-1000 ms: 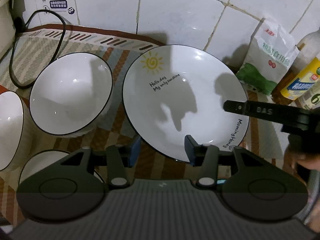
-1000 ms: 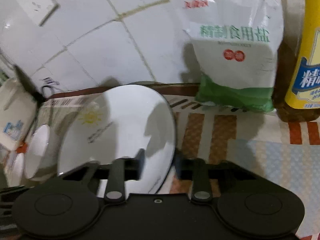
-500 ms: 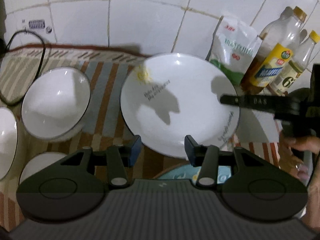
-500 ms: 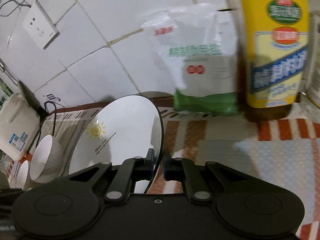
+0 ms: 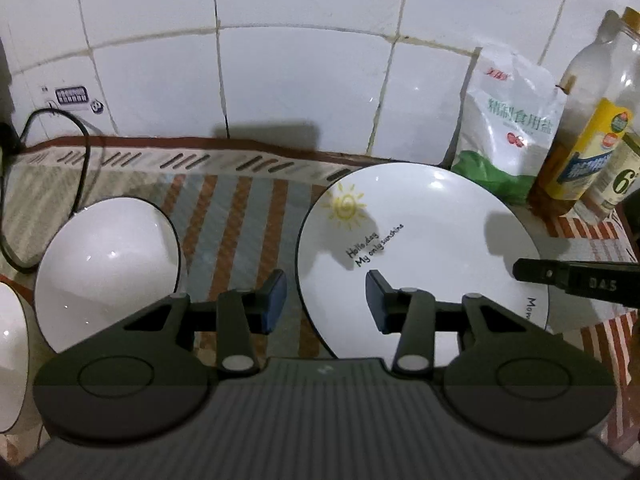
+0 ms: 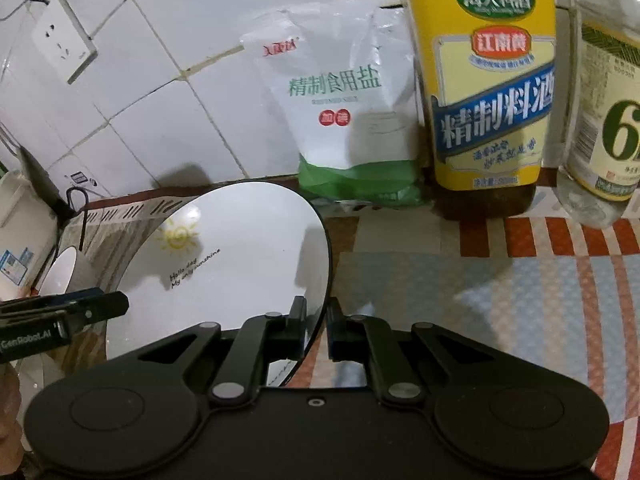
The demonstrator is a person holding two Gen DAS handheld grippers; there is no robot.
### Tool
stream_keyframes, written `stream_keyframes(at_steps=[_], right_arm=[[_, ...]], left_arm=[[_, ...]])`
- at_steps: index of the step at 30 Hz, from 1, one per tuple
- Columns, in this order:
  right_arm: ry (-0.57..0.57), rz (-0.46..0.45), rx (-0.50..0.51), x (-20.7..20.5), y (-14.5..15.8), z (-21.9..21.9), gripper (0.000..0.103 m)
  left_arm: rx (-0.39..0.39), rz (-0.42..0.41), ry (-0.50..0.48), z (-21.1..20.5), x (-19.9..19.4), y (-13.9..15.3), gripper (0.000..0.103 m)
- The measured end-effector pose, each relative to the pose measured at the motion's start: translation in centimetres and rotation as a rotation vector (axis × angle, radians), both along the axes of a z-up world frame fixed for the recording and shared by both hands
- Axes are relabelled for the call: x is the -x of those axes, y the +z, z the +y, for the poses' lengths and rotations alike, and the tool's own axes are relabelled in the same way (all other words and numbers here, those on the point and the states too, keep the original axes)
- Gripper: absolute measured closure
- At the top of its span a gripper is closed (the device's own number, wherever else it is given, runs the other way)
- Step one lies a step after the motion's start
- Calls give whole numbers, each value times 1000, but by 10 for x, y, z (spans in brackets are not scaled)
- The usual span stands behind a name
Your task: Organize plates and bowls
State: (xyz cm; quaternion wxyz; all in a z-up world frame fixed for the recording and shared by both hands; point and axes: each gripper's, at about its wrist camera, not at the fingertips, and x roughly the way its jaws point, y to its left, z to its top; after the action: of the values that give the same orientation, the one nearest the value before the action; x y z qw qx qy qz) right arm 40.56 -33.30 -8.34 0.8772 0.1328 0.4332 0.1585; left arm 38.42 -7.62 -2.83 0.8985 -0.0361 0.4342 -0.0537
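R gripper (image 6: 317, 322) jaws clamp plate (image 6: 240, 248) rim | L gripper (image 5: 326, 300) jaws closing, straddling rim

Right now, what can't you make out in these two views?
- Plate near edge, left wrist view: hidden by the left gripper.
- Plate rim lettering: covered by the right gripper.
- Leftmost bowl: cut by the frame edge.
- Wall sticker: too small to read.

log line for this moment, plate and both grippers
right gripper: shut on plate rim | left gripper: closing, nothing gripped | bowl: left of plate
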Motion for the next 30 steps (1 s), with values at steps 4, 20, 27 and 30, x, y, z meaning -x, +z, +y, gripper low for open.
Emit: stream_keyframes(at_steps=[4, 20, 27, 30], right_arm=[[-6, 2, -15, 0, -2, -2, 92], [20, 53, -138, -8, -16, -7, 80], [-20, 1, -76, 2, -11, 5, 83], [-15, -30, -67, 8, 4, 8, 85]], left_arm=[[34, 65, 16, 6, -11, -11, 61], [48, 82, 43, 4, -33, -30, 72], [-84, 6, 1, -11, -24, -28, 75], [-153, -27, -10, -16, -19, -28, 75]])
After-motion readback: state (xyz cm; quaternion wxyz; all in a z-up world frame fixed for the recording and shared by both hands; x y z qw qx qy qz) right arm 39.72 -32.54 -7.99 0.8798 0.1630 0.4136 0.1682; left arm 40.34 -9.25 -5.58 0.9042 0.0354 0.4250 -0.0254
